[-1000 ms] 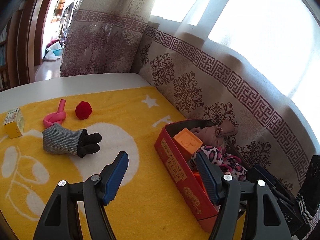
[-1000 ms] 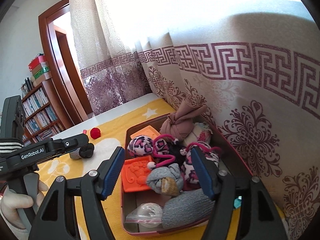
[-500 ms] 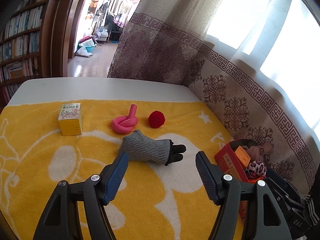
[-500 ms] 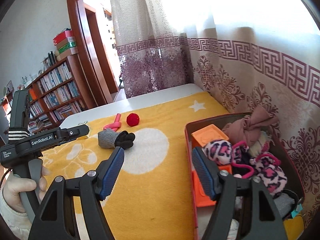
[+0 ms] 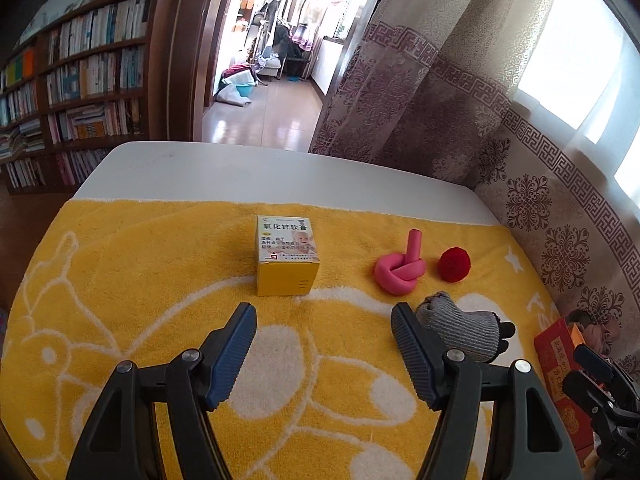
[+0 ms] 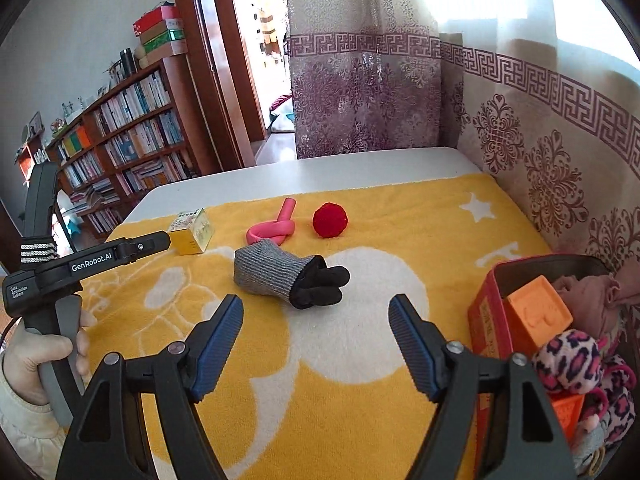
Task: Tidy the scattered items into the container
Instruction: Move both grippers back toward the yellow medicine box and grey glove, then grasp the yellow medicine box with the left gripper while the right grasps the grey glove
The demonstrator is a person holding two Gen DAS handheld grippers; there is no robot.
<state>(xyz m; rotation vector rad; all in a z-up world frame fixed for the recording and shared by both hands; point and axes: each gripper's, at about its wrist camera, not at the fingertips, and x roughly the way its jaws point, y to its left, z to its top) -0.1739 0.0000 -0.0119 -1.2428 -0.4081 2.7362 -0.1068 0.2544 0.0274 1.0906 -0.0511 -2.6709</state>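
On the yellow towel lie a yellow medicine box [image 5: 287,257], a knotted pink tube [image 5: 400,270], a red pompom [image 5: 454,265] and a grey-and-black rolled glove [image 5: 464,330]. My left gripper [image 5: 324,346] is open and empty, just short of the box, with the glove beside its right finger. My right gripper [image 6: 316,340] is open and empty, a little short of the glove [image 6: 286,278]. The red container [image 6: 490,316] stands at the right, filled with an orange block [image 6: 538,314] and fabric items.
A patterned curtain [image 6: 540,152] hangs along the right edge of the table. The white table top [image 5: 260,172] shows beyond the towel. A bookshelf [image 5: 80,88] and an open doorway lie behind. The left gripper's body [image 6: 92,264] sits at the left in the right wrist view.
Both grippers have swung left, away from the container and toward the scattered items. The box now lies ahead of the left gripper and the glove ahead of the right. Both stayed open.
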